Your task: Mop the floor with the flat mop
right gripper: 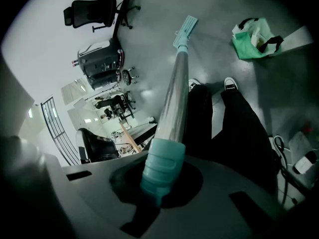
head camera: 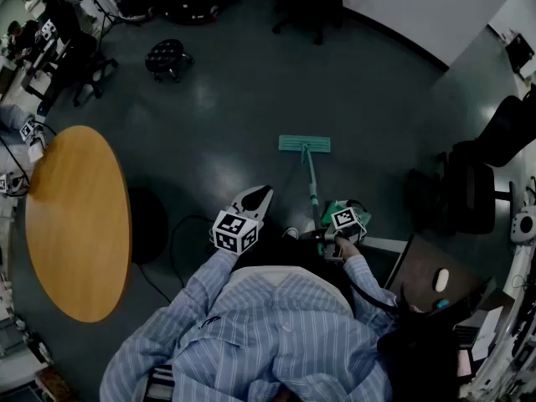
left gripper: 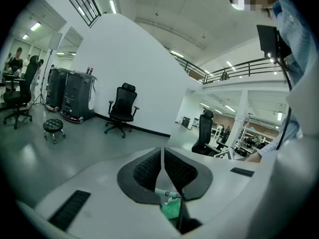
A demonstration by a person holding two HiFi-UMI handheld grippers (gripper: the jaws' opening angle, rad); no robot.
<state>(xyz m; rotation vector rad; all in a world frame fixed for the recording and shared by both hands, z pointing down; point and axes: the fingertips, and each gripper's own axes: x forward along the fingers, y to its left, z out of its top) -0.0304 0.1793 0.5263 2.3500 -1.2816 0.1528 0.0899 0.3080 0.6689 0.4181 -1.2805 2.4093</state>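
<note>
The flat mop's teal head [head camera: 304, 144] lies flat on the grey floor ahead of me. Its thin handle [head camera: 312, 187] slants back to my right gripper [head camera: 322, 229], which is shut on it. In the right gripper view the teal grip [right gripper: 160, 169] sits between the jaws, and the silver handle [right gripper: 175, 91] runs out to the mop head [right gripper: 185, 26]. My left gripper [head camera: 261, 193] hangs to the left of the handle, apart from it. Its black pads [left gripper: 149, 169] meet with nothing between them, so the left gripper [left gripper: 163, 159] is shut.
A round wooden table [head camera: 79, 220] stands at my left, with a black cable [head camera: 177, 234] on the floor beside it. A black stool [head camera: 168, 58] and office chairs [head camera: 311, 0] stand farther off. A dark chair [head camera: 469, 187] is at right. A green bag [right gripper: 250, 40] is near my feet.
</note>
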